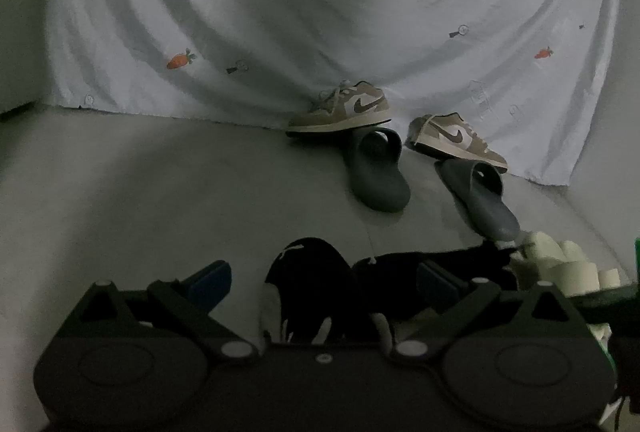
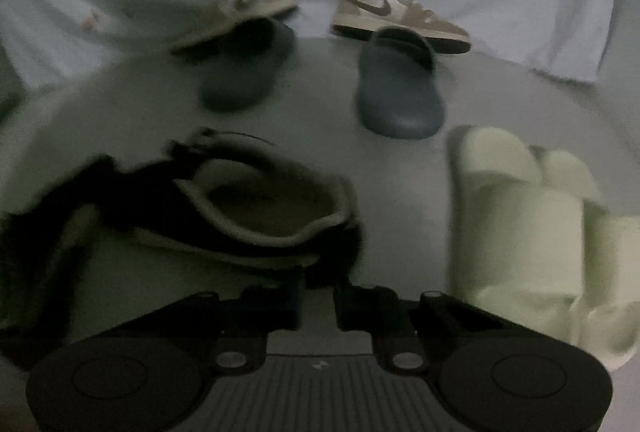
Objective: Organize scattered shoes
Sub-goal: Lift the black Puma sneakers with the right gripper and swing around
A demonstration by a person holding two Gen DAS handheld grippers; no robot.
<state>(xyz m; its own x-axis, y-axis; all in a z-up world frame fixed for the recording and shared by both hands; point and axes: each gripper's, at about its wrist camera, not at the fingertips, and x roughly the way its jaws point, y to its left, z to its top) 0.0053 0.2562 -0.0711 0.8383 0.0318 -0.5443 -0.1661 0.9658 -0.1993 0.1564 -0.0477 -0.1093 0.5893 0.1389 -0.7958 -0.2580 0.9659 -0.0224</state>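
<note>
Right gripper (image 2: 318,302) clenched on heel of black sneaker (image 2: 224,212), just before pale slides (image 2: 520,232). Left gripper (image 1: 322,282) spread wide around second black sneaker (image 1: 308,284), not pressing. Step in hand, as judged: pairing black sneakers; next needs setting them side by side. Counted beyond black sneakers: two tan sneakers (image 1: 340,108), two grey slides (image 1: 376,172), two pale slides.

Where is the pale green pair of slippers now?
In the right wrist view, the pale green slippers lie on the right, beside the black shoe, nearer than the grey slipper.
</note>
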